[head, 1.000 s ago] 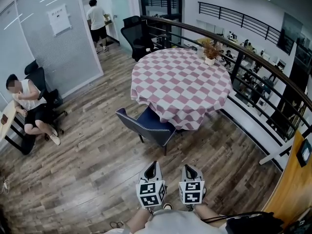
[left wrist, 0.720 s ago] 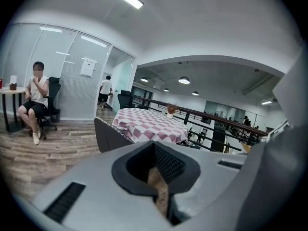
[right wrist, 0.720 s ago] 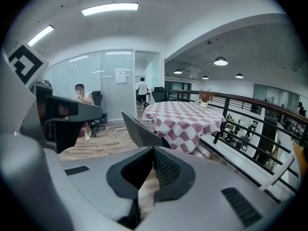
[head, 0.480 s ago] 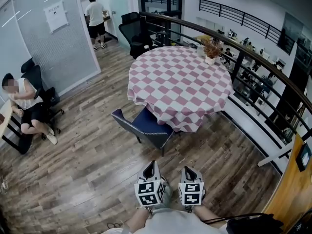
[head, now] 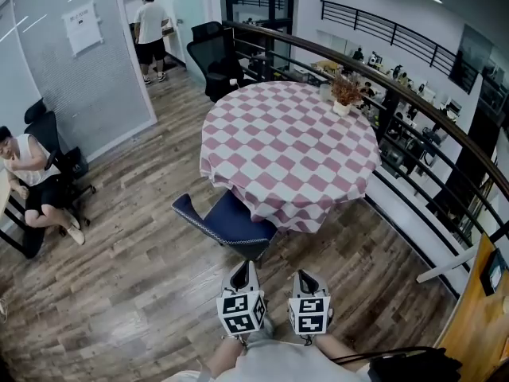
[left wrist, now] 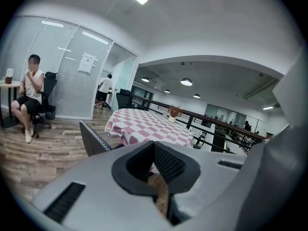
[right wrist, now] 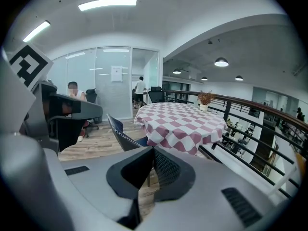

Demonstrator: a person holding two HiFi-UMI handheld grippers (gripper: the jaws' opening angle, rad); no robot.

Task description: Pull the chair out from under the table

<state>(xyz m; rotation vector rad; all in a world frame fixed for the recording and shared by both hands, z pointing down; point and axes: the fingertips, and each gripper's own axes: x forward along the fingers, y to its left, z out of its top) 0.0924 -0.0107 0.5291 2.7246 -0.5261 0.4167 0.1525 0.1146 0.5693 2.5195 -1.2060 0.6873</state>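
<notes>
A dark blue chair (head: 226,220) stands with its seat tucked under the near edge of a round table (head: 290,146) covered in a pink-and-white check cloth. My left gripper (head: 245,270) and right gripper (head: 305,278) are side by side just short of the chair's back, both pointing at it and touching nothing. In the left gripper view the chair back (left wrist: 94,139) and table (left wrist: 144,124) lie ahead of the shut, empty left gripper (left wrist: 154,146). In the right gripper view the chair (right wrist: 121,134) and table (right wrist: 180,119) lie beyond the right gripper (right wrist: 153,152), whose jaws meet with nothing between them.
A potted plant (head: 346,94) sits on the table's far side. A dark railing (head: 413,110) curves behind and right of the table. A person (head: 24,173) sits at the left wall, another (head: 149,26) stands far back, near black office chairs (head: 211,54). An orange door (head: 477,317) is at the right.
Both grippers and the head view have moved forward together, so the chair and table now lie closer to the jaws. The chair has not shifted from the table.
</notes>
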